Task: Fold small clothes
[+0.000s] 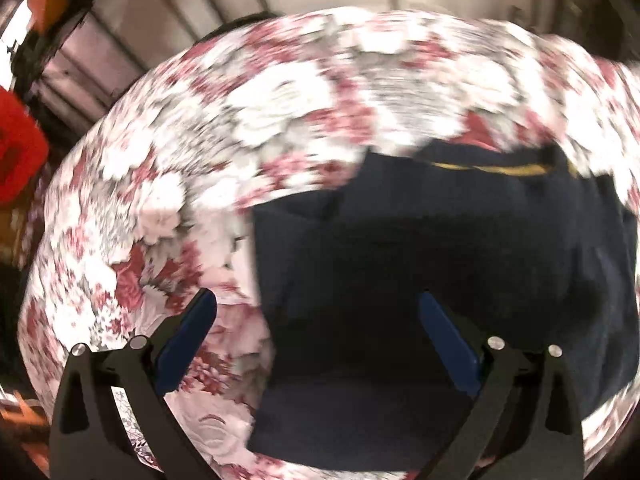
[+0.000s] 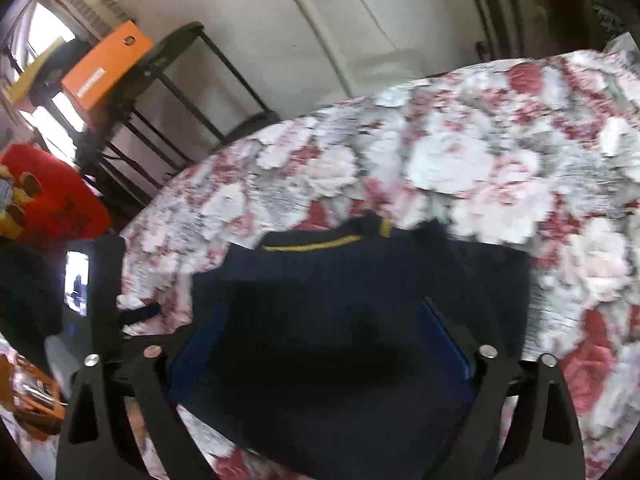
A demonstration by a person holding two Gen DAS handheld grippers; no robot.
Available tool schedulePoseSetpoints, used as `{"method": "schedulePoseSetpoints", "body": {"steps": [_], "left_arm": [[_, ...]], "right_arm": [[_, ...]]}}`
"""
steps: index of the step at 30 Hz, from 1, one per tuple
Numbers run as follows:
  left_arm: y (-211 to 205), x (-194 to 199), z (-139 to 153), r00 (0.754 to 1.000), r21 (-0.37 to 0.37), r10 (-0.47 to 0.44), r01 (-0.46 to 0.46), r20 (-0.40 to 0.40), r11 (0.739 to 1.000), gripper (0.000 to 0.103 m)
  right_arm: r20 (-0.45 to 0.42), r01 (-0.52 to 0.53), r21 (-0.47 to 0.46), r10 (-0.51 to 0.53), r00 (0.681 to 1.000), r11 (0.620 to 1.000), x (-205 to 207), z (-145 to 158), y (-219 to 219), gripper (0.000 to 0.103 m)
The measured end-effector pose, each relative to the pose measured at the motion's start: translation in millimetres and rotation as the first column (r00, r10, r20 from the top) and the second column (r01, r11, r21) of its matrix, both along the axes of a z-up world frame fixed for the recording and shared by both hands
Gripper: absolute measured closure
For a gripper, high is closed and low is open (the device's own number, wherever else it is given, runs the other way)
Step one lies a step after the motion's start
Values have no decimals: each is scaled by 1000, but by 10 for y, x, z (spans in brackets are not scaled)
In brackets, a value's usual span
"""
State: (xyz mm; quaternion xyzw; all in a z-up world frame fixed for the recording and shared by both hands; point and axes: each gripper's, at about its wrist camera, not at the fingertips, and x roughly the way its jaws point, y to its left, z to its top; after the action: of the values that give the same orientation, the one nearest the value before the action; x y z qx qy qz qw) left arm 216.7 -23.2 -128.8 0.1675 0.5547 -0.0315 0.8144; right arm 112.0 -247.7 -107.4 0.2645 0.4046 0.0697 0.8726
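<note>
Cloth lies flat here: a small navy garment (image 1: 460, 272) with a thin yellow stripe (image 1: 492, 169) near its top edge rests on a round worktop covered by a red-and-white flowered cloth (image 1: 248, 120). In the left wrist view it fills the area from the centre out to three o'clock; in the right wrist view it sits from the centre down to six o'clock, stripe at twelve o'clock of the garment.

Both tools hover above it. The left gripper (image 1: 318, 312) has its jaws spread wide, one finger over the flowered cloth and the other over the navy fabric, with nothing pinched. The right gripper (image 2: 320, 320) also has its jaws standing apart over the middle of the garment, and no fabric is caught between the pads.

By my reading, the garment is already narrowed into a rough rectangle, so the step in hand looks like the pause between folds, with both tools free. The next move probably calls for lowering each pair of jaws onto an edge or corner, pinching only the top layers, and carrying that edge across without dragging the whole piece over the slippery cover.

Both views are blurred. An orange box (image 2: 106, 66) at ten o'clock in the right view carries a pale label, but its writing cannot be read, and no brand shows on the garment.
</note>
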Motion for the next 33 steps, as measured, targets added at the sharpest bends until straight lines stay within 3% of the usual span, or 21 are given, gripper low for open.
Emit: {"method": "schedulePoseSetpoints", "body": {"steps": [3, 5, 7, 8, 9, 11, 15, 17, 20, 22, 24, 28, 33], "left_arm": [[211, 140, -45, 998, -37, 54, -54, -16, 998, 4], [265, 191, -153, 996, -6, 73, -73, -43, 997, 4], [328, 254, -345, 990, 35, 104, -101, -96, 994, 4], [362, 271, -400, 986, 14, 115, -114, -118, 993, 4], [404, 289, -417, 982, -14, 132, -136, -133, 991, 4], [431, 308, -373, 980, -34, 142, -148, -139, 988, 4], [368, 281, -91, 993, -78, 119, -120, -15, 990, 4], [326, 313, -66, 994, -113, 106, -105, -4, 988, 5], [224, 396, -187, 996, -87, 82, -85, -31, 993, 5], [195, 436, -383, 991, -45, 89, -94, -96, 995, 4], [229, 453, -439, 985, -84, 115, -126, -126, 988, 4], [311, 461, -259, 981, -138, 138, -156, -135, 978, 5], [164, 267, 37, 992, -211, 54, -78, -117, 974, 5]], "right_arm": [[12, -3, 100, 2, 1000, 995, 89, -83, -42, 15], [-51, 23, 102, -18, 999, 995, 131, -252, -101, 15], [-177, 94, 67, -81, 981, 993, 159, -536, -241, 16], [-200, 111, 85, -92, 975, 990, 149, -625, -299, 25], [-201, 124, 113, -100, 975, 986, 138, -674, -354, 27], [-195, 132, 148, -102, 976, 980, 134, -625, -395, 27], [-97, 99, 155, -85, 992, 983, 143, -391, -371, 27], [-74, 88, 188, -75, 994, 978, 223, -374, -374, 27], [-97, 100, 218, -81, 992, 971, 291, -416, -441, 27], [-175, 116, 203, -81, 981, 972, 337, -556, -472, 29], [-195, 131, 213, -89, 977, 968, 315, -656, -509, 33], [-183, 117, 182, -83, 980, 976, 283, -490, -427, 32], [-168, 17, 180, 14, 986, 984, 192, -297, -112, 32]]}}
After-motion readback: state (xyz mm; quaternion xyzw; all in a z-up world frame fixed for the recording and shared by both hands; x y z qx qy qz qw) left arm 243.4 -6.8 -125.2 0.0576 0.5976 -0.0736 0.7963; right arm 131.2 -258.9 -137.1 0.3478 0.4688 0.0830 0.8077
